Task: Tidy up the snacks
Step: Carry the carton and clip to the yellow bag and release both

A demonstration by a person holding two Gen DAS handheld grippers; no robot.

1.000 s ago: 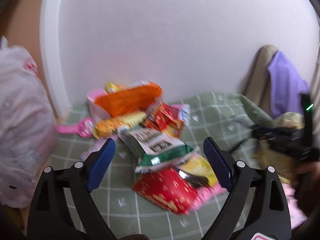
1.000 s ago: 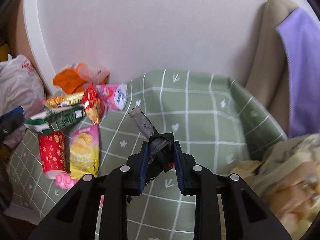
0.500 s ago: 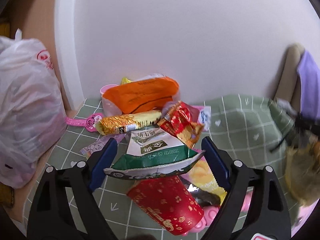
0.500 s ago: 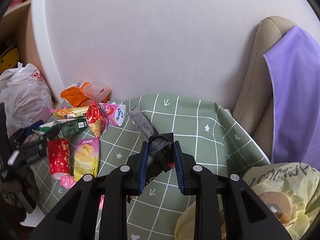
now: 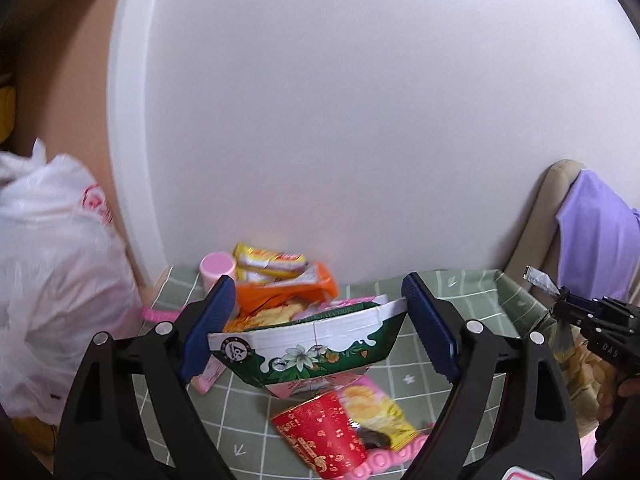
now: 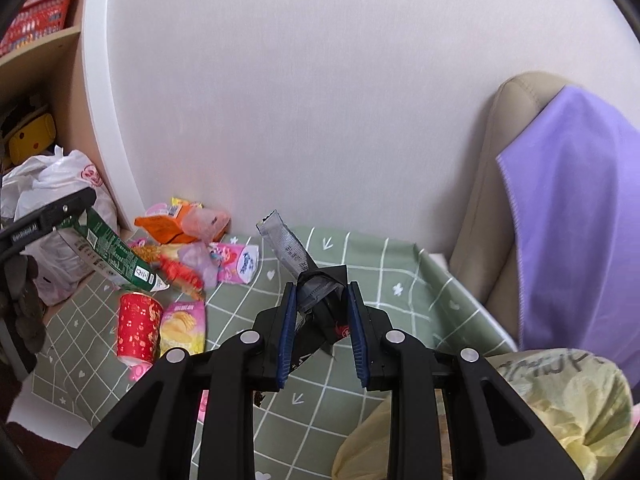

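Observation:
My left gripper (image 5: pixel 316 292) is shut on a green-and-white snack bag (image 5: pixel 312 348) and holds it up above the snack pile. In the right wrist view the same bag (image 6: pixel 108 252) hangs tilted from that gripper (image 6: pixel 60 212) at the left. Under it on the green checked tablecloth (image 6: pixel 372 264) lie a red cup (image 5: pixel 320 440), a yellow-and-pink chips bag (image 5: pixel 372 408) and an orange bag (image 5: pixel 280 292). My right gripper (image 6: pixel 321 288) is shut on a grey-and-black sachet (image 6: pixel 288 244) above the cloth's middle; it also shows at the right of the left wrist view (image 5: pixel 560 308).
A white plastic bag (image 5: pixel 52 280) bulges at the table's left edge. A pink cup (image 5: pixel 218 268) and a pink tissue pack (image 6: pixel 236 264) sit by the wall. A yellow plastic bag (image 6: pixel 552 400) lies at the near right, and a chair with purple cloth (image 6: pixel 568 220) stands behind it.
My left gripper has shut on the green-and-white bag and raised it off the pile. The right gripper keeps its hold on the sachet and has pulled back and up a little.

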